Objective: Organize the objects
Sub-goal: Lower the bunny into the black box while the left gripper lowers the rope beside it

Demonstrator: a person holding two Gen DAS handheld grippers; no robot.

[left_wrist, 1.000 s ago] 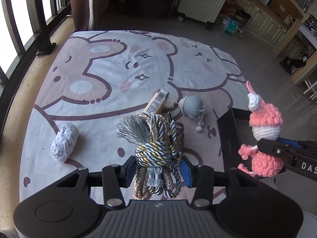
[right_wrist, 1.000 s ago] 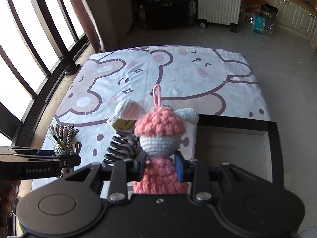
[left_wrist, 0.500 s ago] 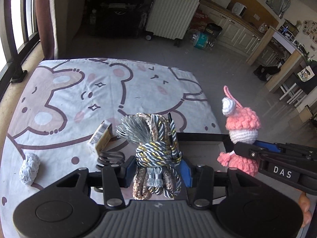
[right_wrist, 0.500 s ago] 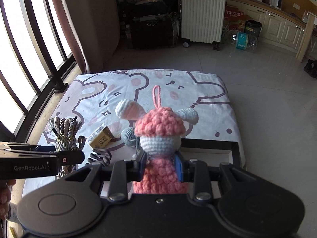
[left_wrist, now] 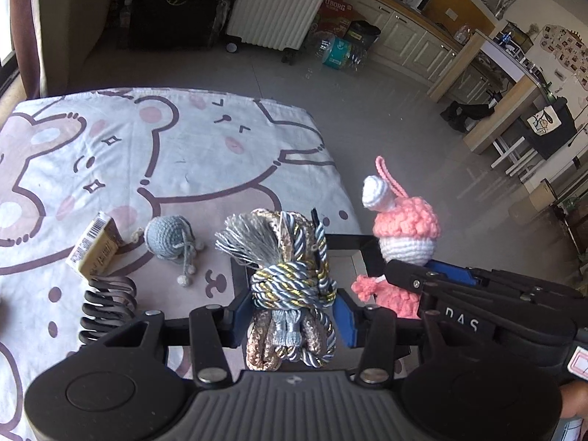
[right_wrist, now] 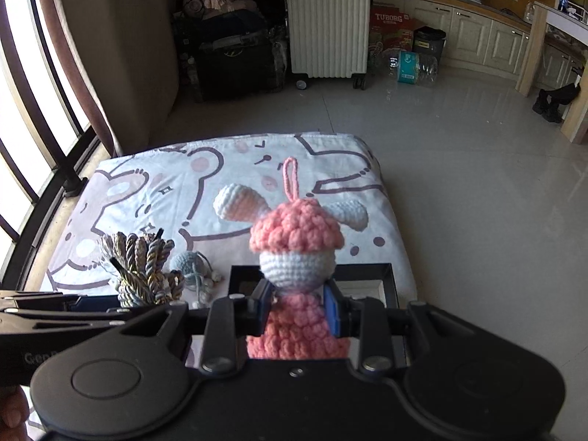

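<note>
My left gripper (left_wrist: 290, 305) is shut on a knotted bundle of gold, grey and silver cord (left_wrist: 290, 279) and holds it above the left rim of a black box (left_wrist: 349, 242). My right gripper (right_wrist: 296, 308) is shut on a pink and white crochet bunny (right_wrist: 297, 250) and holds it upright over the box (right_wrist: 389, 286). In the left wrist view the bunny (left_wrist: 400, 228) hangs just right of the cord. In the right wrist view the cord (right_wrist: 143, 264) is at the left.
On the bear-print cloth (left_wrist: 165, 161) lie a grey crochet ball with strings (left_wrist: 169, 239), a small yellow barcoded box (left_wrist: 95, 250) and a black hair claw (left_wrist: 106, 305). The cloth ends at the right; beyond is tiled floor with a white suitcase (right_wrist: 327, 25).
Both grippers moved right and forward with their loads, now over the black box. The light blue crochet piece on the far left has left the view.
</note>
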